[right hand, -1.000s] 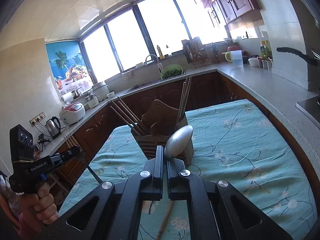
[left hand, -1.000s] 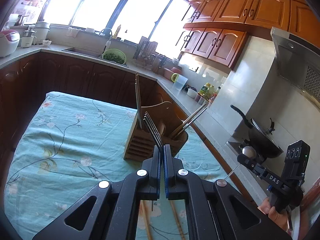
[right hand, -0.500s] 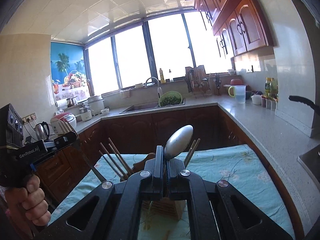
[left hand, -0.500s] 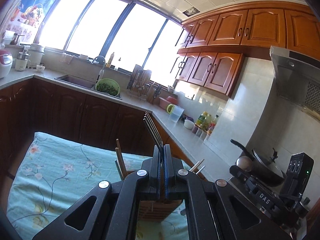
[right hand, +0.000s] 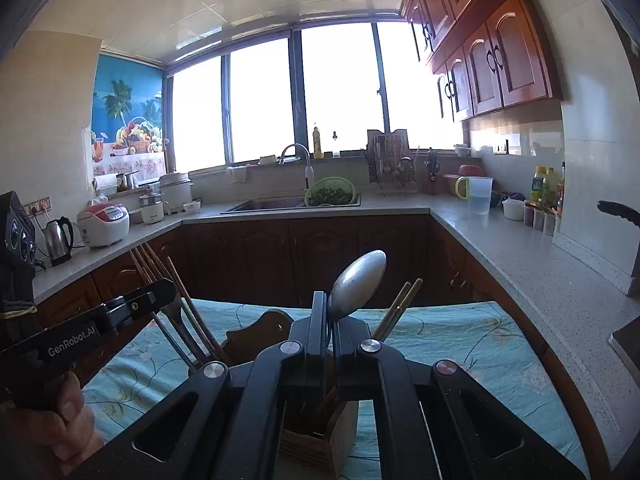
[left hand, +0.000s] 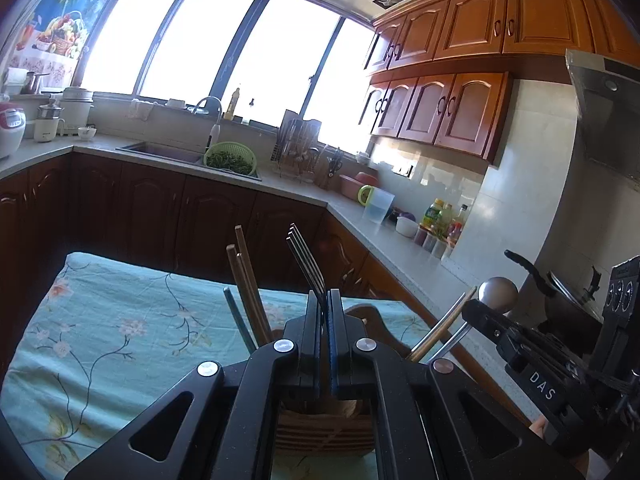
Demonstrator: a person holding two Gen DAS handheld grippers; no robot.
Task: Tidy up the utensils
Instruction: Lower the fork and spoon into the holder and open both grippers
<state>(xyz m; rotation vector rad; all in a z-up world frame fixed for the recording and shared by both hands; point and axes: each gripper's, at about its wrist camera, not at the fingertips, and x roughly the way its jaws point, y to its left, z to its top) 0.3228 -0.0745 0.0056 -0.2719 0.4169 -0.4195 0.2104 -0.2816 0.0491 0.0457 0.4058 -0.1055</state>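
My left gripper (left hand: 325, 300) is shut on a metal fork (left hand: 305, 260), tines up, right above the wooden utensil holder (left hand: 324, 428). My right gripper (right hand: 330, 304) is shut on a metal spoon (right hand: 358, 282), bowl up, above the same holder (right hand: 316, 444). Wooden chopsticks (left hand: 248, 292) and other handles stand in the holder. The right gripper with the spoon shows at the right of the left wrist view (left hand: 490, 308). The left gripper shows at the left of the right wrist view (right hand: 160, 292).
The holder stands on a table with a teal flowered cloth (left hand: 112, 320). A kitchen counter (right hand: 520, 248) runs around it, with a sink, a green colander (right hand: 330, 192), a jug (right hand: 478, 194) and bottles. A pan (left hand: 560, 292) sits at the right.
Both grippers have come closer over the holder and tilted up; the holder now lies under the fingers. The fork and spoon stay gripped.
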